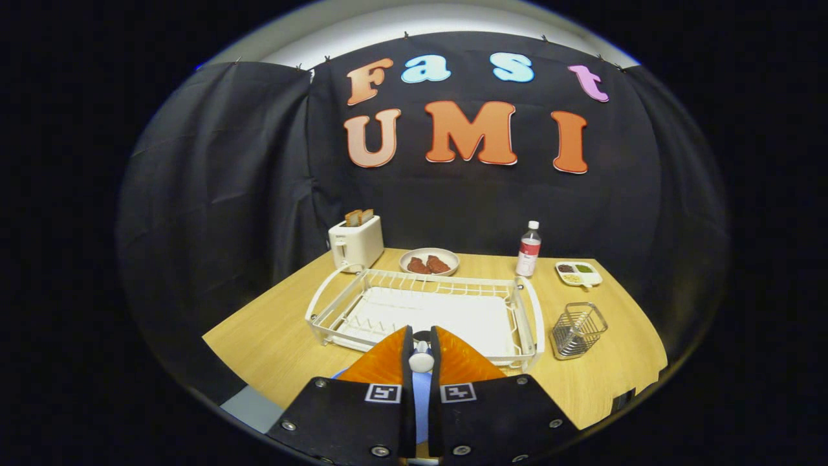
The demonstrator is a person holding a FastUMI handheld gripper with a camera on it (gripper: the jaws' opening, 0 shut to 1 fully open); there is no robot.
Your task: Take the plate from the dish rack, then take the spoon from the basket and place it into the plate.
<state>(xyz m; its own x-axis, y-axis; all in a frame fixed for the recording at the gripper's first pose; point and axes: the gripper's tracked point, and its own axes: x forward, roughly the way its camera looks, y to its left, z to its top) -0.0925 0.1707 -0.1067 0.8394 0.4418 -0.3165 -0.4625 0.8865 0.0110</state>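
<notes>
My gripper (421, 336) hangs over the front of the table, just short of the white dish rack (525, 304). Its orange fingers (381, 362) are shut on the spoon (421, 360), whose white rounded end shows in the narrow gap between them. Below the fingers lies a blue plate (421, 401). It shows through the gap and as a sliver beside the left finger, and the gripper body hides the rest. The rack holds no dishes. The wire basket (577, 330) stands to the right of the rack.
Along the back of the wooden table (272, 343) stand a white toaster (356, 243) with toast, a bowl of brown food (429, 261), a bottle (528, 249) and a small divided dish (578, 273). Black cloth walls surround the table.
</notes>
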